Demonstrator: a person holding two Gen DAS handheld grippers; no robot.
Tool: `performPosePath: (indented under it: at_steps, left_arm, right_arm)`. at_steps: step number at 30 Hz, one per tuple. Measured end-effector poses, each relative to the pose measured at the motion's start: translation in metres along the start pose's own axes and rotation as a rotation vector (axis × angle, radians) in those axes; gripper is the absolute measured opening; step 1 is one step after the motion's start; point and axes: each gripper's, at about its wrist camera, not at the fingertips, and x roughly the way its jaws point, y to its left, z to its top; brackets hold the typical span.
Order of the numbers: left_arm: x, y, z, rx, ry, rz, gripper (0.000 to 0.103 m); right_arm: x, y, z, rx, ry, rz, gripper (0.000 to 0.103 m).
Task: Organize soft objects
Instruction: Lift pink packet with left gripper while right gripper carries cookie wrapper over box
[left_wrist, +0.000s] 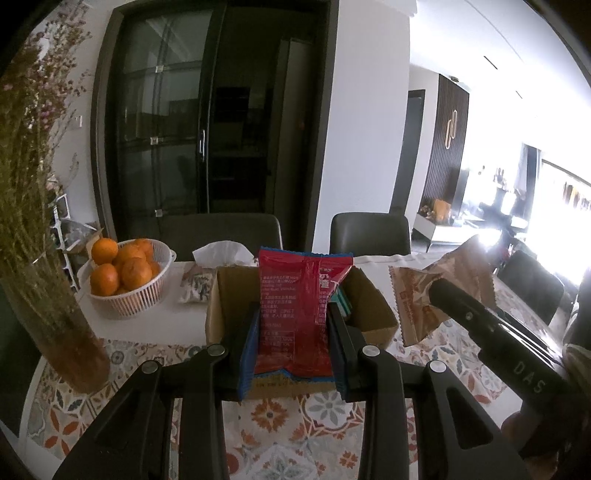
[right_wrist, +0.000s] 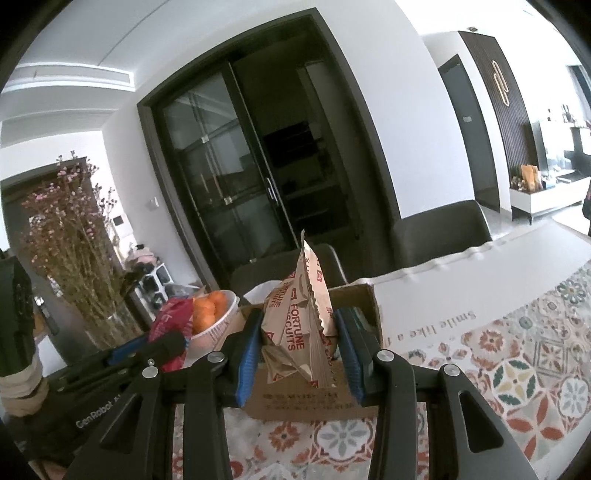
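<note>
My left gripper (left_wrist: 291, 325) is shut on a red snack bag (left_wrist: 299, 302) and holds it upright over an open cardboard box (left_wrist: 373, 317). My right gripper (right_wrist: 295, 339) is shut on a tan Fortune Biscuits bag (right_wrist: 295, 325) above the same box (right_wrist: 362, 295). In the left wrist view the right gripper (left_wrist: 443, 291) and its tan bag (left_wrist: 454, 280) are to the right of the box. In the right wrist view the left gripper (right_wrist: 147, 347) with the red bag (right_wrist: 171, 317) is at the left. A teal item (left_wrist: 341, 299) lies inside the box.
A white basket of oranges (left_wrist: 125, 277), a tissue pack (left_wrist: 221, 254) and a small clear packet (left_wrist: 195, 288) sit behind and left of the box. A glass vase of dried flowers (left_wrist: 55, 314) stands at the left. Dark chairs (left_wrist: 369, 232) line the table's far edge. The tablecloth (right_wrist: 517, 350) is patterned.
</note>
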Motion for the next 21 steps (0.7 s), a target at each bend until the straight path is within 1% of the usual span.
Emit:
performPosePath:
  at_steps: [8,16,21]
  left_arm:
    - [0.028,0.004,0.015,0.008,0.014,-0.005,0.034]
    - [0.060,0.012,0.023,0.006,0.055,-0.013,0.034]
    - [0.081,0.015,0.026,0.011,0.094,-0.013,0.034]
  right_arm:
    - [0.030,-0.002,0.013,-0.016,0.024,0.000,0.041]
    - [0.060,0.002,0.020,-0.052,0.072,-0.008,0.041]
    - [0.084,0.004,0.025,-0.080,0.130,-0.003,0.041]
